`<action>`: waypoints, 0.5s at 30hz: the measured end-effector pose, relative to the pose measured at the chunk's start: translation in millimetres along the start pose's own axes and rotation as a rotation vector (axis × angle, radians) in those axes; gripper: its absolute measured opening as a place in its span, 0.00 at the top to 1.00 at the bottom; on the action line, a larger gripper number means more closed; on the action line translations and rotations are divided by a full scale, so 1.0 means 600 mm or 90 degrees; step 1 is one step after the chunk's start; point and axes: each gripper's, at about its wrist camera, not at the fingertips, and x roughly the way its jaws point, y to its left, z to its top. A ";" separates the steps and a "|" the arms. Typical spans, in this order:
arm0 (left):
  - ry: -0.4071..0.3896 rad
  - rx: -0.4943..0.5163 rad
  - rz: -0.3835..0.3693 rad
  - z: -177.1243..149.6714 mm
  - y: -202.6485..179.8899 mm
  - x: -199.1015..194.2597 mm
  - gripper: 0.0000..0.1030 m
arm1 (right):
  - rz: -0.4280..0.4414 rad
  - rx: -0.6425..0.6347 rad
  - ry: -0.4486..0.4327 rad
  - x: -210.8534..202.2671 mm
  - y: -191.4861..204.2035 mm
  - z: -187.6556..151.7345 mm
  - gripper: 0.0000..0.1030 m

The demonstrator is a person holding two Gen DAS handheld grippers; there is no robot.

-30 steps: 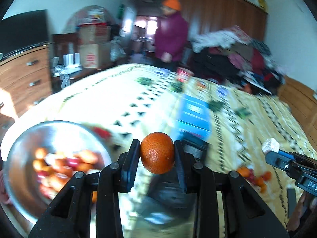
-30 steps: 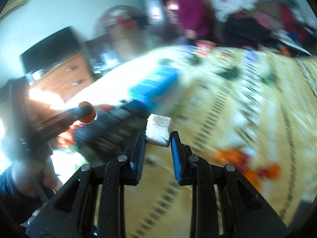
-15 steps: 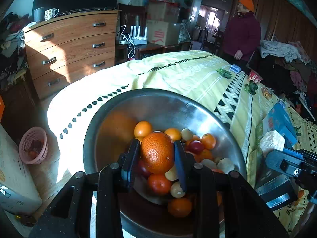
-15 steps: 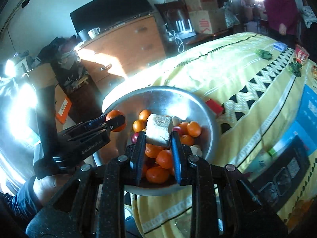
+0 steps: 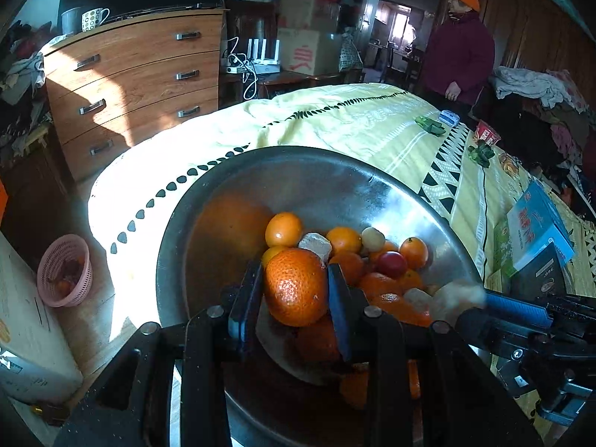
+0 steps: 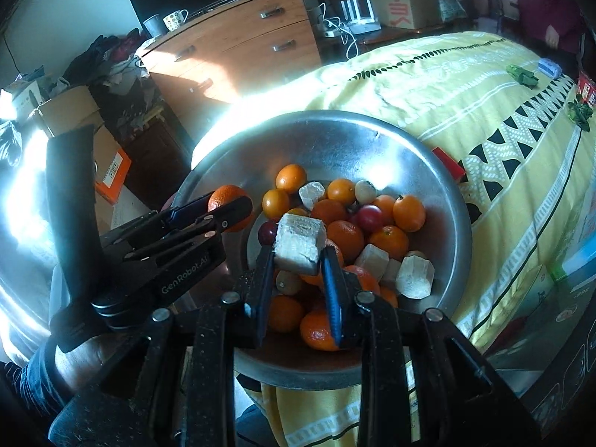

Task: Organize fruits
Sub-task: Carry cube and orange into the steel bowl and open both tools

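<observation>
Over the steel bowl [image 6: 439, 201], left gripper [image 5: 294, 290] pinching a mandarin [image 5: 296, 287] at 9 o'clock, right gripper [image 6: 298, 257] clamped on a pale chunk [image 6: 300, 247] near centre: risk of knocking each other, or of a drop bouncing off the heaped fruit [image 6: 372, 223].

I am in a lived-in home bedroom: a bed under a yellow patterned quilt [image 5: 346, 123], a wooden chest of drawers [image 5: 130, 85], heaped clothes [image 5: 532, 85].
</observation>
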 end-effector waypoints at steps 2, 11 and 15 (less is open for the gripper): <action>0.003 0.000 -0.001 0.000 0.002 0.001 0.66 | -0.001 0.004 0.003 0.004 -0.001 -0.001 0.74; -0.051 0.023 0.072 0.011 -0.015 -0.047 0.37 | -0.022 -0.005 -0.042 -0.053 0.013 -0.007 0.73; -0.142 0.056 0.106 0.030 -0.060 -0.111 0.18 | -0.051 -0.011 -0.121 -0.146 0.025 -0.035 0.52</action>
